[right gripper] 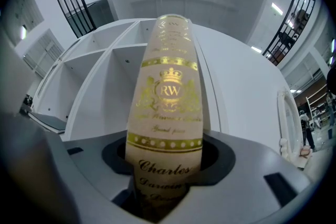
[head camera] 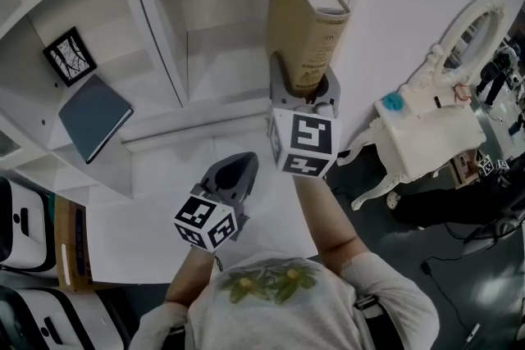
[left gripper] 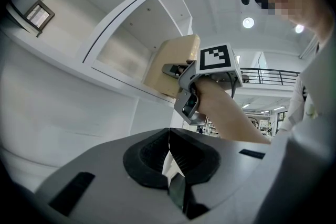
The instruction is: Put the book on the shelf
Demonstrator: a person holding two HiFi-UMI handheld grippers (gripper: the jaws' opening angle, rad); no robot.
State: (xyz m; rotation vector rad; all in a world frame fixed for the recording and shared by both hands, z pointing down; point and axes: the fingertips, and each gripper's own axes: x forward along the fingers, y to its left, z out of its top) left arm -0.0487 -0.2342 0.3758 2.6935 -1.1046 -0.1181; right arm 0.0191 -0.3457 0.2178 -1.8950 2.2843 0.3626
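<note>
Left gripper (head camera: 235,171) low with jaws together on nothing, right gripper (head camera: 305,90) clamped on tan hardcover book (head camera: 305,16), held upright before white shelf (head camera: 156,37) compartment

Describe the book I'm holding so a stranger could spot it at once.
Find the white shelf unit; near its right end the right tool grips a tan book standing on end. Unlike the dark blue-grey book lying flat to the left, its spine bears a gold crowned RW crest.
</note>
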